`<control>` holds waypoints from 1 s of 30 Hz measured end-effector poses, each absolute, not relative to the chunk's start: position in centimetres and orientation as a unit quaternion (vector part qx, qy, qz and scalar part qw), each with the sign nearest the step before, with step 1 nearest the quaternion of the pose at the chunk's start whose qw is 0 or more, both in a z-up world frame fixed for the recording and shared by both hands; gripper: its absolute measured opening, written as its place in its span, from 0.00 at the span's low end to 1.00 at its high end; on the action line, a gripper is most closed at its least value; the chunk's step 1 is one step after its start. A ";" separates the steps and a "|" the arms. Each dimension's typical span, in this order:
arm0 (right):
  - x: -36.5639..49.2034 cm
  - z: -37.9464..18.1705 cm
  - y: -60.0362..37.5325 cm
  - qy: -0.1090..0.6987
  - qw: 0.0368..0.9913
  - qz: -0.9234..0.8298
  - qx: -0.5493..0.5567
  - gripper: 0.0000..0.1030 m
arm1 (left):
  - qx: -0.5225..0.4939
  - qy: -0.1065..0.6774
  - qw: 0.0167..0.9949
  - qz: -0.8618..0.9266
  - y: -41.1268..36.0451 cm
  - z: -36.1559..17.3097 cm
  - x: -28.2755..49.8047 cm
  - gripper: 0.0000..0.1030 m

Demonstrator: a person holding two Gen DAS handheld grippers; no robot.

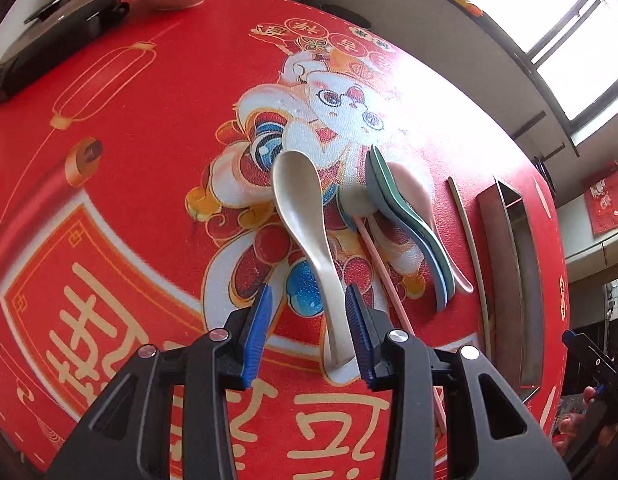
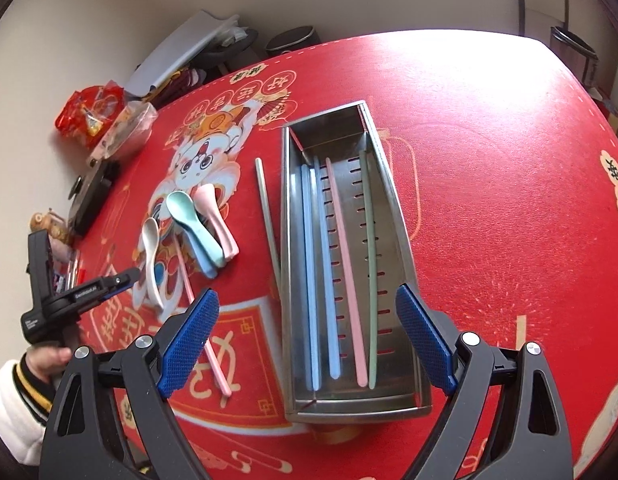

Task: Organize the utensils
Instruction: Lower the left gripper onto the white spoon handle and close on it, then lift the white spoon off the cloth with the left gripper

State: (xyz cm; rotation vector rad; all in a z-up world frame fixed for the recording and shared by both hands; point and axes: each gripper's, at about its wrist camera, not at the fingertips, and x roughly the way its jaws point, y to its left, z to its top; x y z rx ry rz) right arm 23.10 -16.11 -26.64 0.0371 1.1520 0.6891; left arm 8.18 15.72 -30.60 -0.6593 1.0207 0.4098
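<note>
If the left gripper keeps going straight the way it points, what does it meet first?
Most likely the white spoon: its handle lies between the open left gripper jaws, seemingly untouched. Depth is uncertain.

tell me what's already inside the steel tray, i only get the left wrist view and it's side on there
observer: Blue, pink and green chopsticks lie lengthwise in the steel tray.
operator: is the right gripper carrying anything
observer: No. The right gripper is open, with nothing between its fingers.
</note>
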 end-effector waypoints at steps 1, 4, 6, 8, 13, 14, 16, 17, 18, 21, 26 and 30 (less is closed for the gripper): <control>23.0 -26.6 -16.0 0.534 0.783 0.319 0.017 0.84 | -0.308 0.477 0.801 0.189 15.6 -30.9 8.4 0.36; 22.6 -26.5 -16.0 0.535 0.784 0.316 0.018 0.84 | -0.312 0.477 0.801 0.184 15.4 -31.4 8.8 0.35; 22.4 -26.5 -16.2 0.534 0.786 0.310 0.019 0.84 | -0.315 0.477 0.800 0.181 15.5 -31.7 9.2 0.35; 22.3 -26.4 -16.5 0.534 0.788 0.304 0.021 0.84 | -0.318 0.475 0.801 0.177 15.6 -31.8 9.5 0.34; 22.1 -26.4 -17.2 0.539 0.788 0.297 0.031 0.84 | -0.325 0.478 0.797 0.173 15.7 -32.4 9.9 0.27; 22.0 -26.4 -17.3 0.539 0.787 0.297 0.031 0.84 | -0.325 0.476 0.798 0.173 15.7 -32.4 9.8 0.26; 21.9 -26.4 -17.4 0.541 0.788 0.294 0.030 0.84 | -0.329 0.478 0.797 0.168 15.6 -32.5 9.9 0.19; 21.9 -26.4 -17.5 0.541 0.788 0.293 0.030 0.84 | -0.330 0.478 0.797 0.166 15.5 -32.5 9.8 0.18; 21.8 -26.4 -17.6 0.541 0.788 0.291 0.029 0.84 | -0.328 0.478 0.798 0.165 15.4 -32.5 9.8 0.17; 21.6 -26.4 -17.5 0.541 0.788 0.293 0.025 0.84 | -0.324 0.479 0.800 0.162 15.0 -32.4 9.8 0.11; 21.4 -26.3 -17.1 0.541 0.788 0.294 0.015 0.84 | -0.307 0.484 0.804 0.157 14.4 -32.3 9.9 0.06; 21.3 -26.5 -17.0 0.544 0.785 0.296 0.015 0.84 | -0.299 0.488 0.805 0.156 14.2 -32.4 10.1 0.07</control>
